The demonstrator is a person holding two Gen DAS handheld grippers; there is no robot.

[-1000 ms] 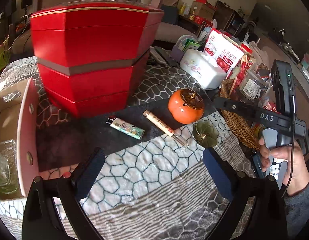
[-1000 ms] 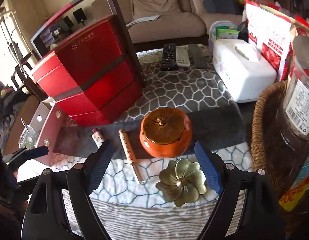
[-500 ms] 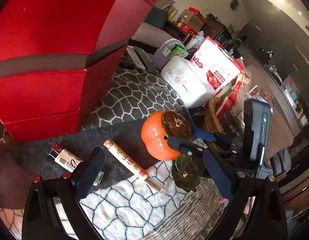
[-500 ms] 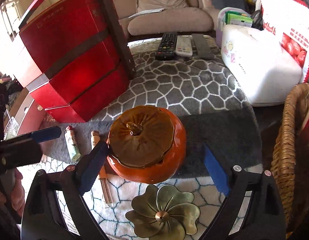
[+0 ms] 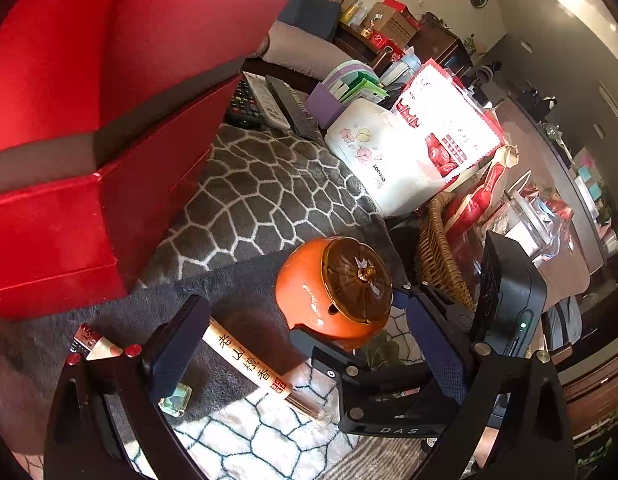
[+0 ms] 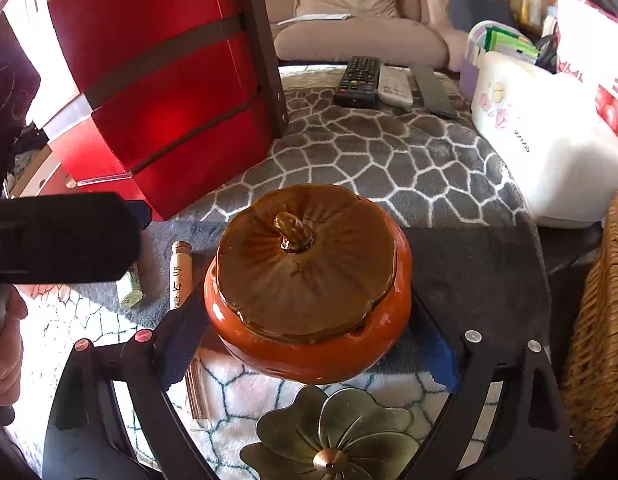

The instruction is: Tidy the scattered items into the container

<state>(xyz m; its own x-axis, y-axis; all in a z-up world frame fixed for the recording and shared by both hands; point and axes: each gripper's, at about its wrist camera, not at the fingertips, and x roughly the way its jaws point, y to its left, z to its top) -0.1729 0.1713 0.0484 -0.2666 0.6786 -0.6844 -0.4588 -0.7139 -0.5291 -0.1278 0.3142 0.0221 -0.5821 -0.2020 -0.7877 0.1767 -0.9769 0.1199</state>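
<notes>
Right gripper (image 6: 309,344) wide, straddling the orange jar (image 6: 309,280) — pads not pressing; left gripper (image 5: 305,356) wide over the tube (image 5: 253,364) — gripping nothing.

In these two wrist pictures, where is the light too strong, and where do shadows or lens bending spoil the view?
Left wrist view: sunlight washes out the red-and-white snack bag; the big red tiered box bulges near the lens. Right wrist view: the orange ceramic pot with brown lid is sharp with small glints, a dark shadow lies right of it, and the white tissue box glares.
</notes>
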